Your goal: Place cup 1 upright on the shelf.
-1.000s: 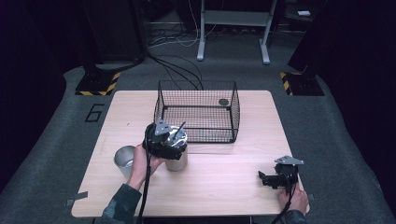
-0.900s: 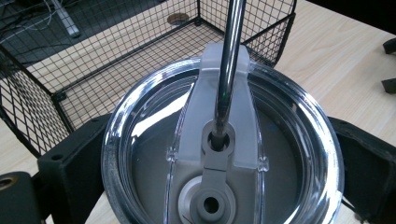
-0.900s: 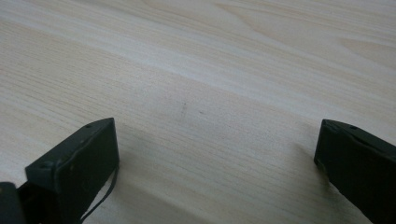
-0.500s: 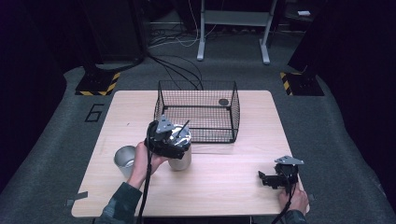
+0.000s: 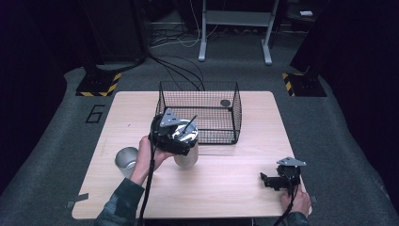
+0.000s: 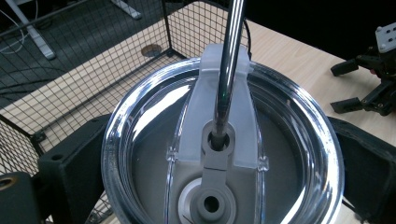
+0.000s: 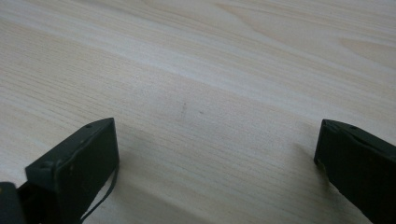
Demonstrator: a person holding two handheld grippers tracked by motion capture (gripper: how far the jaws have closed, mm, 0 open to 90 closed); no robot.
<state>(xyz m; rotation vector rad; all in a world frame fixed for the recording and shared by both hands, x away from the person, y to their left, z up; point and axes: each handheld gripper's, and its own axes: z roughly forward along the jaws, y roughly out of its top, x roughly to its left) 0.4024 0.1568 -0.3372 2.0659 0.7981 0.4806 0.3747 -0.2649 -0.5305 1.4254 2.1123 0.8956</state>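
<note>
A: Where's the tumbler?

B: The steel tumbler (image 5: 187, 149) stands upright on the table (image 5: 235, 188), just in front of the wire basket (image 5: 200, 112), near its left front corner. It has a clear lid (image 6: 219, 154) on, with a metal straw (image 6: 227, 70) rising through the hole in the lid.

A: And the left tongs?

B: The left tongs (image 5: 171, 136) sit over the top of the tumbler, one black jaw on each side of the lid rim, closed onto the tumbler. A hand (image 5: 149, 155) holds them from the left.

A: Anything else close by?

B: A second metal cup (image 5: 126, 159), open and without a lid, stands to the left of the hand. A small round dark object (image 5: 225, 102) lies inside the basket, at its far right corner.

A: The right tongs?

B: The right tongs (image 5: 275, 180) rest low near the table's front right corner, well apart from the tumbler. Their jaws are spread wide, with bare wood between them.
</note>
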